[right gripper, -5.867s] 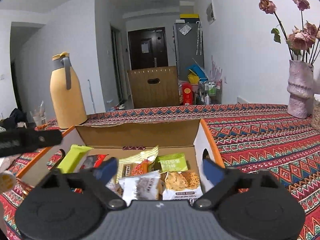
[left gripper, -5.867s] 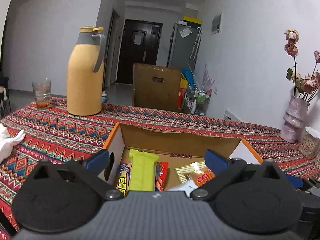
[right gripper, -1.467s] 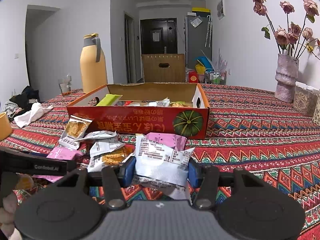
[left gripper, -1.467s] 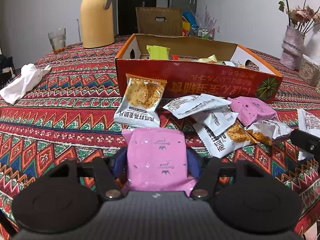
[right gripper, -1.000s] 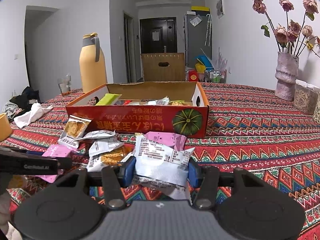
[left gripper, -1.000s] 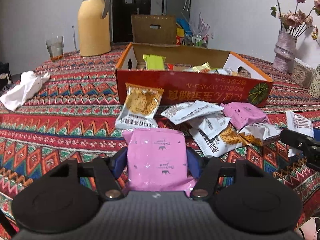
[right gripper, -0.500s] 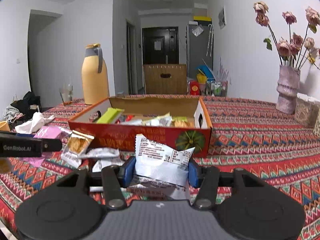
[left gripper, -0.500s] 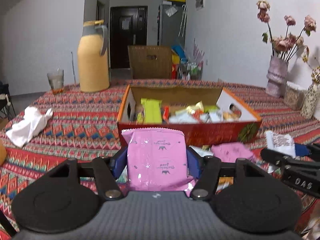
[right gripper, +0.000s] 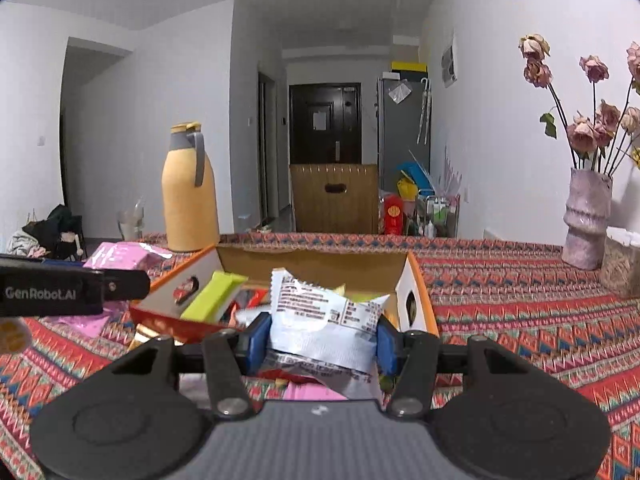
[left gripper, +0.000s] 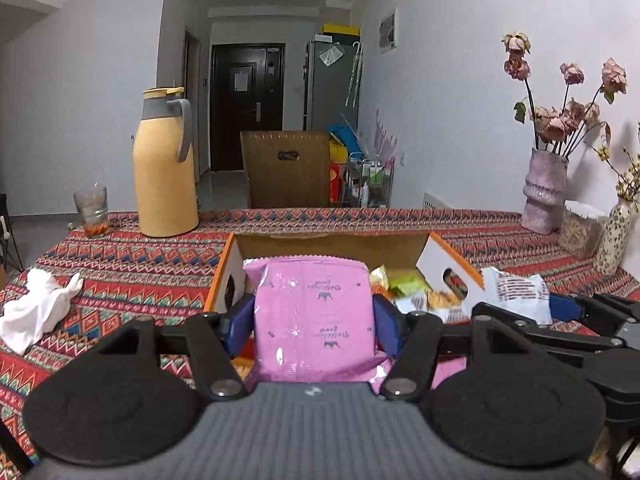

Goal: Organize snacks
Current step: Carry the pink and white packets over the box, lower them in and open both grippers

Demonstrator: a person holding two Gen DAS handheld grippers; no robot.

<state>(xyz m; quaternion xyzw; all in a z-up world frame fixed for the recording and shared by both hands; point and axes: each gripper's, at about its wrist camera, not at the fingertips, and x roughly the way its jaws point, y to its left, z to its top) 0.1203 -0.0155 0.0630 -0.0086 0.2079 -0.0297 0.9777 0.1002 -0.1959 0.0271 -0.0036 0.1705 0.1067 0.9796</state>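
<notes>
My left gripper (left gripper: pixel 314 322) is shut on a pink snack packet (left gripper: pixel 314 320) and holds it up in front of the open orange cardboard box (left gripper: pixel 328 246). My right gripper (right gripper: pixel 322 338) is shut on a white snack packet (right gripper: pixel 320 316) and holds it up at the near edge of the same box (right gripper: pixel 312 266). The box holds several snacks, among them a lime-green bar (right gripper: pixel 212 294). The right gripper with its white packet also shows in the left wrist view (left gripper: pixel 516 296). The left gripper arm with its pink packet (right gripper: pixel 124 256) shows at the left of the right wrist view.
A yellow thermos (left gripper: pixel 166 168) and a glass (left gripper: pixel 91 212) stand at the back left of the patterned tablecloth (left gripper: pixel 132 264). A white cloth (left gripper: pixel 38 308) lies at the left. A pink vase of dried flowers (left gripper: pixel 546 196) and jars stand at the right. More packets lie under the grippers.
Both grippers have risen and moved forward with their packets, from above the loose packets on the table to the near side of the box.
</notes>
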